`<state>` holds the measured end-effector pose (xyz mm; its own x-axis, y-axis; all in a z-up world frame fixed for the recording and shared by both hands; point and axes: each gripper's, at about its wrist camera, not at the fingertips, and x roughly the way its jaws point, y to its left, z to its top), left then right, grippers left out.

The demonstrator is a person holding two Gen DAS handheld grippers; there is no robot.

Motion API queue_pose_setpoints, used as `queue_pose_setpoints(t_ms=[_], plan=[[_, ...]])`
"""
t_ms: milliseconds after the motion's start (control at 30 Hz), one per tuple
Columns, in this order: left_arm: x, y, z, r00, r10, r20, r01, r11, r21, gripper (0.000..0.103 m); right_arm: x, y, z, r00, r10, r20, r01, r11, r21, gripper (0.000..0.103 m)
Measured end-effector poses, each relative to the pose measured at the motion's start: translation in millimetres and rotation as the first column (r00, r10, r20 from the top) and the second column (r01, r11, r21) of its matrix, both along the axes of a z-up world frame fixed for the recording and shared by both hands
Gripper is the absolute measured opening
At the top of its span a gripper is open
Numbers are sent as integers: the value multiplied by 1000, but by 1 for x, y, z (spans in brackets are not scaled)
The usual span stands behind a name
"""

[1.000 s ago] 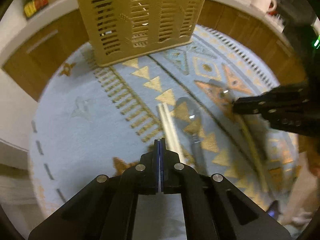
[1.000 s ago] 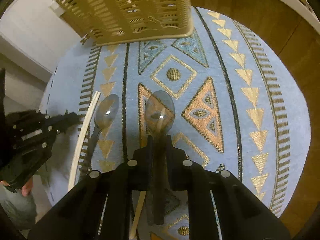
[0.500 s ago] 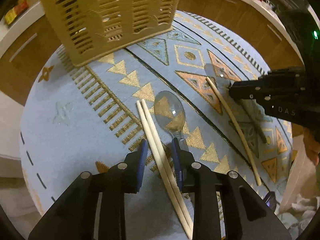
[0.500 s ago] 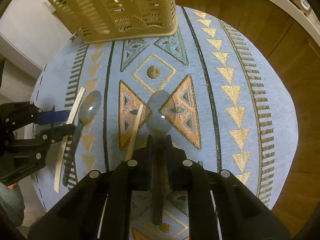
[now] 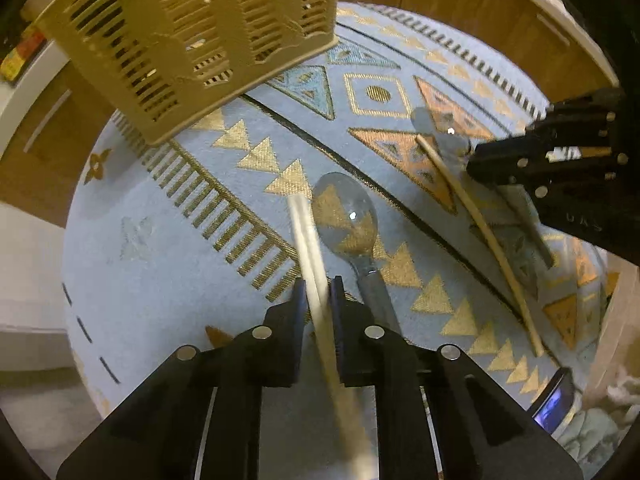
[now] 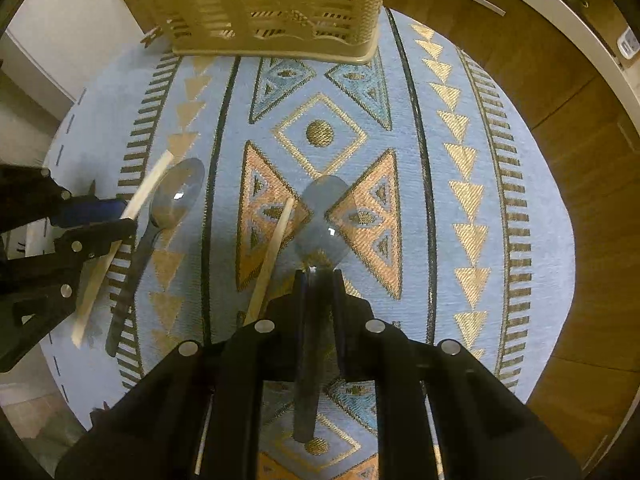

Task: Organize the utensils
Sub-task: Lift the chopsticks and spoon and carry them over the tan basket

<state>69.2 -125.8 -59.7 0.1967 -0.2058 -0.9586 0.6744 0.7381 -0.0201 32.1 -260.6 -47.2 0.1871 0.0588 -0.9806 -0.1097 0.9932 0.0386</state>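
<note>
Both grippers grasp utensils: left gripper [image 5: 318, 288] fingers pinch paired chopsticks [image 5: 306, 232], a spoon [image 5: 346, 220] just beside; right gripper [image 6: 319, 280] clamps another spoon's handle [image 6: 306, 380].

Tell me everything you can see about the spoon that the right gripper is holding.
The spoon looks like clear grey-tinted plastic, with an oval bowl and a darker, straight handle. The right gripper is shut on its neck just behind the bowl; the handle runs back between the fingers. The bowl points toward the slotted beige basket, over the orange triangles of the patterned mat. A pale chopstick lies close beside it on the left. Whether the bowl is resting on the mat cannot be told.
</note>
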Motion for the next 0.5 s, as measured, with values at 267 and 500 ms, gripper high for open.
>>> queue_pose_setpoints(t_ms=[267,500], plan=[[-5,48,57,991,122,64,-89,922,-376,9,-23,8,58,970,17,242,-48,991,125,10],[-9,76,134,941,242,236,-46,783,-621,9,-31,3,114,890,-13,456,-104,968,230,10]])
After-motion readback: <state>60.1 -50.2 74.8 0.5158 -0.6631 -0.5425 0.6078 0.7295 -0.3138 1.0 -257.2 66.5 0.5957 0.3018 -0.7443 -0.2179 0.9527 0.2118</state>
